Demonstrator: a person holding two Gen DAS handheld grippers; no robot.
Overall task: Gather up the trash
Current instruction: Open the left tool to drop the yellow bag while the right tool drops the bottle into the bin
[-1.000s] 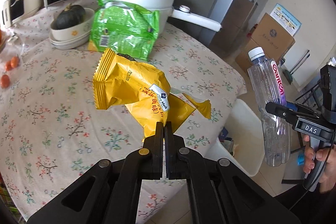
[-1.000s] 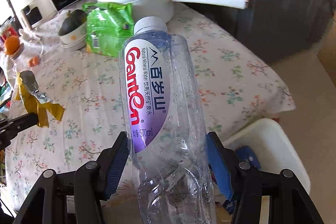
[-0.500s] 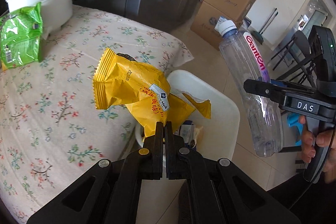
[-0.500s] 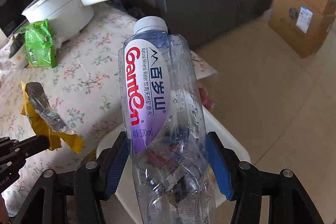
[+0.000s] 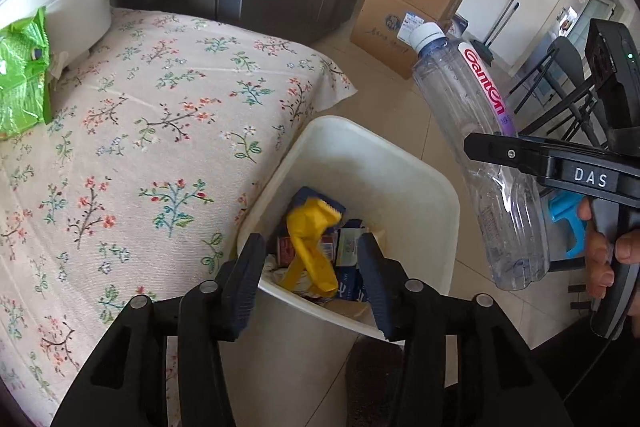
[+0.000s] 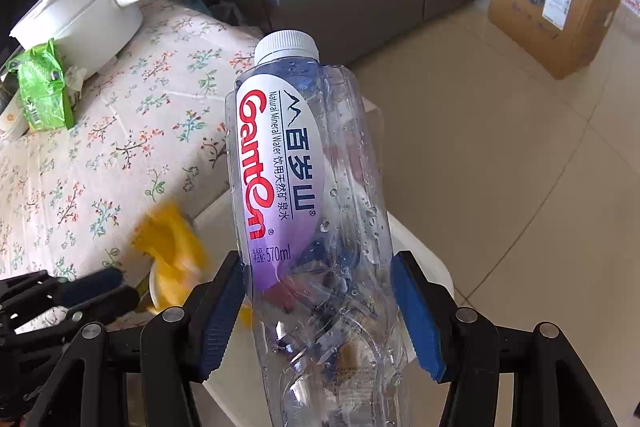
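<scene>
- Left wrist: looks steeply down, close over bin [image 5: 420, 187] beside table [image 5: 140, 147].
- Right wrist: similar downward tilt, bottle [image 6: 308, 227] fills centre.
- Shared: bin, table, pot [image 6: 80, 15].

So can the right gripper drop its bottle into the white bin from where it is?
Probably yes. The right gripper holds the bottle right beside the white bin, whose top is open. The left gripper hangs over the near side, but the far side looks free.
</scene>
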